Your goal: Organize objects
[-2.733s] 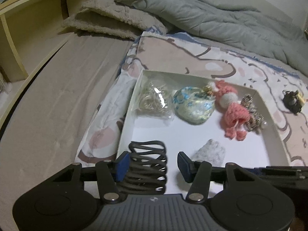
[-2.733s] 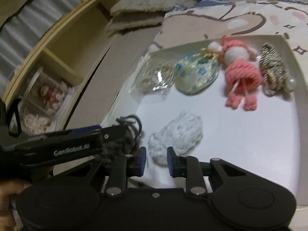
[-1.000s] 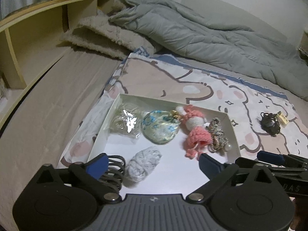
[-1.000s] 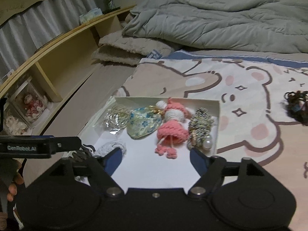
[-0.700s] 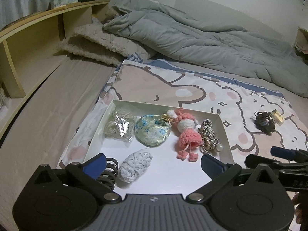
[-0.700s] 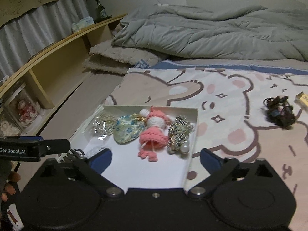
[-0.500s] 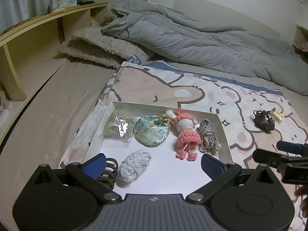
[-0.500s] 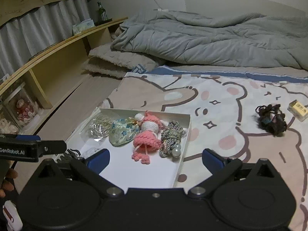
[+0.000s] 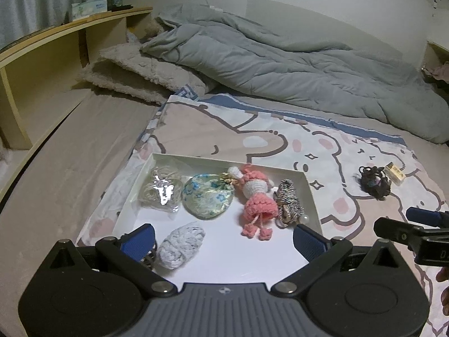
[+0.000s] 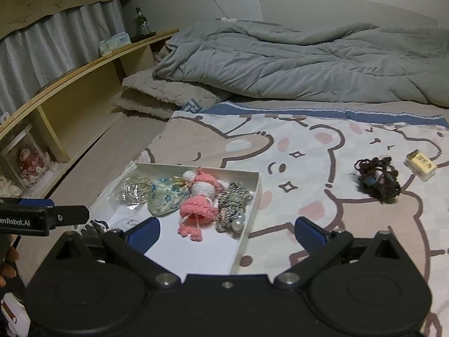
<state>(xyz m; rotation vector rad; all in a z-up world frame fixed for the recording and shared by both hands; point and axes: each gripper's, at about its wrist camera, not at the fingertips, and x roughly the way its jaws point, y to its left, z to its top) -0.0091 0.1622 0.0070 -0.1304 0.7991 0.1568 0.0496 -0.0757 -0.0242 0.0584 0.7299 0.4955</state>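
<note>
A white tray (image 9: 308, 193) lies on the bed, holding a bag of rubber bands (image 9: 161, 189), a floral pouch (image 9: 207, 196), a pink crochet doll (image 9: 256, 196), a striped scrunchie (image 9: 289, 205), a white fluffy scrunchie (image 9: 181, 244) and a black claw clip (image 10: 94, 226). The left finger half hides the clip in the left wrist view. My left gripper (image 9: 224, 240) hangs open over the tray's near end, holding nothing. My right gripper (image 10: 228, 233) is wide open and bare above the tray's (image 10: 256, 193) right corner. Right of the tray, a dark heap of hair ties (image 10: 376, 181) and a small yellow box (image 10: 421, 165) lie on the blanket.
A cartoon bear blanket (image 10: 308, 146) covers the mattress under the tray. A rumpled grey duvet (image 9: 280, 64) and a folded beige blanket (image 9: 140, 75) fill the far side. On the left, a wooden shelf (image 9: 42, 56) carries a bottle (image 10: 141, 25) and a tissue box (image 10: 115, 42).
Both grippers have drawn back and up from the tray. The black clip and the white scrunchie, earlier between the jaws, now lie loose in it. The right jaws have spread wider.
</note>
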